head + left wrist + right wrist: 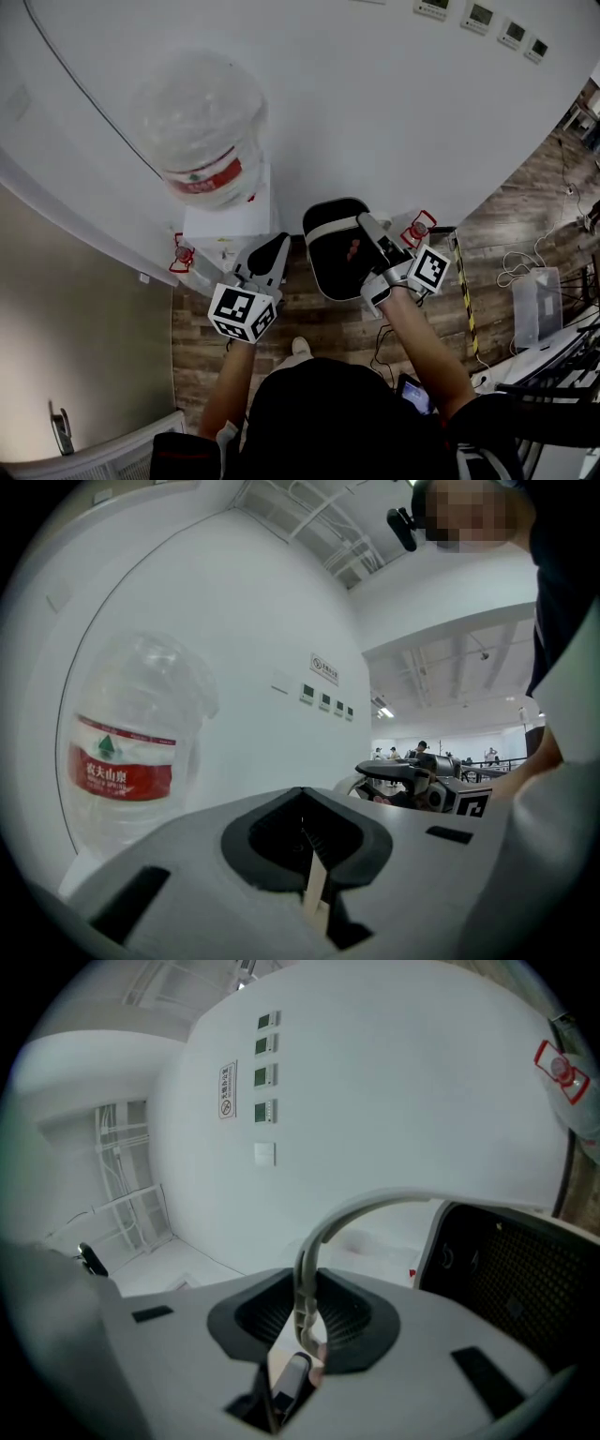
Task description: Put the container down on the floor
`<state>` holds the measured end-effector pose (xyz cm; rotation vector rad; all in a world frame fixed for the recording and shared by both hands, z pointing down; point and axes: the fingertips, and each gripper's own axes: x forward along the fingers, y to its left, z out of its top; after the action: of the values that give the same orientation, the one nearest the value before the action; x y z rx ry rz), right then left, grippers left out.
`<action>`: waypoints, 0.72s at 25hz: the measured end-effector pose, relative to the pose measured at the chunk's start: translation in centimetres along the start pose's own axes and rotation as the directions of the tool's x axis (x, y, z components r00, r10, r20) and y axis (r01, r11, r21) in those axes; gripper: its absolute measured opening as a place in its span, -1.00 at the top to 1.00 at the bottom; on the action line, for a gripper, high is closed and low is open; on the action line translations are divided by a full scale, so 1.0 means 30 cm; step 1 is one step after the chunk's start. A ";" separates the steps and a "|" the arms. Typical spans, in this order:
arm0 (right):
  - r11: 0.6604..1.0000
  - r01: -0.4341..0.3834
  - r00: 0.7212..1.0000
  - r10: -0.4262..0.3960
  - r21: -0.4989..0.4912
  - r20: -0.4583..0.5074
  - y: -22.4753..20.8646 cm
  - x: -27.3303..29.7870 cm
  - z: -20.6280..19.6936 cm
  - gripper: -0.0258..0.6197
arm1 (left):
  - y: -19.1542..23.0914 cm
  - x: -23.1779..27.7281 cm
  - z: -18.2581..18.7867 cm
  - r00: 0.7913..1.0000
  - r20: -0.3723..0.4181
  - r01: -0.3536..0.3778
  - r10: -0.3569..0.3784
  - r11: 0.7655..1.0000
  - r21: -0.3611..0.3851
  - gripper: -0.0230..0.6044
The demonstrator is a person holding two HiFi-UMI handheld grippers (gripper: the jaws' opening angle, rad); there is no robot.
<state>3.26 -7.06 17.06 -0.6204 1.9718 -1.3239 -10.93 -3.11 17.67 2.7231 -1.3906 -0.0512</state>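
**Room setting around the water dispenser**

A white water dispenser [230, 225], topped by an inverted clear bottle [200, 127], stands against a white wall [375, 103]. Up the wall to its right runs a row of small wall panels [483, 16]. At its foot lies wood-plank floor [319, 328]. Farther right are striped floor tape [466, 300], loose cables [520, 258] and a clear bin [536, 305]. To its left is a beige panel [75, 309].

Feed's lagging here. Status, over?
Right claw shut on handle. Left claw shut, empty. Container hanging above floor; water dispenser close alongside.
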 end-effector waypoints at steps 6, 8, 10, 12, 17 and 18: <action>1.000 0.022 0.999 -0.021 -0.004 0.033 -0.050 0.111 0.018 0.65 | 0.117 0.065 -0.018 0.999 -0.020 0.046 -0.046 0.999 -0.013 0.87; 1.000 0.021 0.999 -0.021 0.000 0.042 -0.063 0.139 0.019 0.65 | 0.149 0.081 -0.027 0.998 -0.022 0.055 -0.055 0.998 -0.017 0.87; 1.000 0.029 0.998 -0.029 0.004 0.049 -0.076 0.151 0.026 0.65 | 0.164 0.101 -0.040 0.998 -0.027 0.063 -0.064 0.998 -0.027 0.87; 0.999 0.036 0.998 -0.036 0.003 0.053 -0.092 0.161 0.037 0.65 | 0.172 0.117 -0.052 0.997 -0.034 0.075 -0.076 0.997 -0.035 0.87; 0.998 0.063 0.997 -0.063 -0.002 0.044 -0.146 0.182 0.051 0.65 | 0.189 0.154 -0.098 0.994 -0.061 0.083 -0.086 0.996 -0.044 0.87; 0.998 0.069 0.997 -0.069 -0.002 0.042 -0.160 0.182 0.054 0.65 | 0.188 0.162 -0.109 0.994 -0.066 0.083 -0.086 0.995 -0.048 0.87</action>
<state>0.96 -13.66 19.63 -0.7181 1.9347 -1.3378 -12.42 -10.14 21.48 2.7183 -1.2404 0.0044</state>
